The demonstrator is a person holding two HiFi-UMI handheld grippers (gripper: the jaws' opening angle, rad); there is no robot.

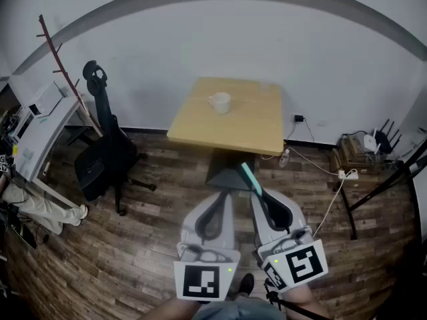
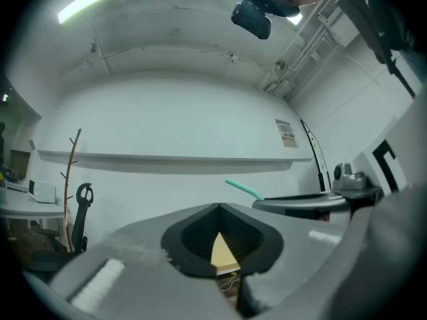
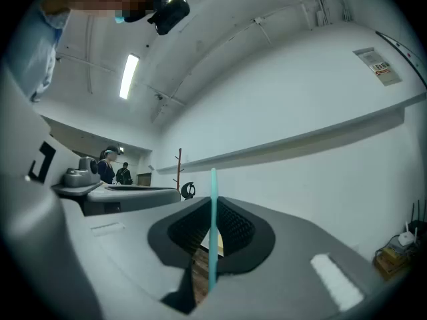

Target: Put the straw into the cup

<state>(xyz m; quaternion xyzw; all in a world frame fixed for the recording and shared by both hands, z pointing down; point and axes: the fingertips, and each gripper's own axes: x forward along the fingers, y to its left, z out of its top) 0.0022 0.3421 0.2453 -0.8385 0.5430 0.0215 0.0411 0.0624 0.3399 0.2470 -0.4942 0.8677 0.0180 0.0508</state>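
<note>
The wooden bench (image 1: 250,129) stands against the wall, well ahead of both tongs, which are held low above the plank floor (image 1: 153,245). The left tongs (image 2: 219,207) are pressed together with nothing between them, while the right tongs (image 3: 212,203) pinch the teal straw (image 1: 248,175), whose free end juts out past their tips. The white cup (image 1: 219,102) sits upright on the bench toward its far left corner, well apart from the straw.
</note>
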